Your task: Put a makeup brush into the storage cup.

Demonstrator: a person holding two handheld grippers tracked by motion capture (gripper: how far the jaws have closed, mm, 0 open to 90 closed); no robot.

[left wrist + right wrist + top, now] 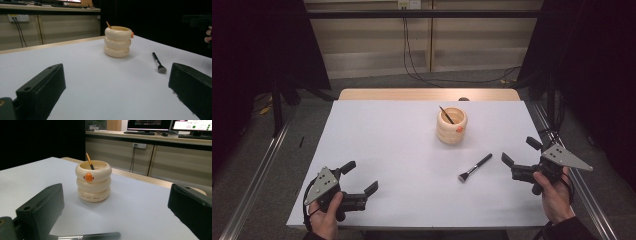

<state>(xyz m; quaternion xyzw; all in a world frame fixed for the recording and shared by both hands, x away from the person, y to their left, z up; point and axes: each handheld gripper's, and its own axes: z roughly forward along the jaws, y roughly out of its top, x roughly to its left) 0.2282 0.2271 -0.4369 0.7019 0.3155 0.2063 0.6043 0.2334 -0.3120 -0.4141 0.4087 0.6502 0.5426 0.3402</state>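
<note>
- The makeup brush (475,167) lies flat on the white desk (387,145), on the right half, its bristle head toward the near edge and its black handle slanting away toward the far right.
- The right claw (521,151) is held by the person's right hand (554,192) just beside the brush's handle end, jaws spread wide apart with nothing between them and not touching the brush.
- From the right gripper view, the brush handle (92,236) runs across the bottom of the scene, low between the two black jaws.
- The left claw (360,176) sits low over the near left corner of the desk in the person's left hand (326,217), well apart from the brush; its jaws are also wide open and empty.
- A cream holder (452,125), shaped like three stacked rings with a small orange knob on its side, stands upright toward the far side of the desk, beyond the brush.
- A thin brush (446,114) with a dark tip leans inside the holder, its end sticking out above the rim.
- In the left gripper view the holder (117,41) stands ahead, and the makeup brush (158,63) lies to its right on the desk.
</note>
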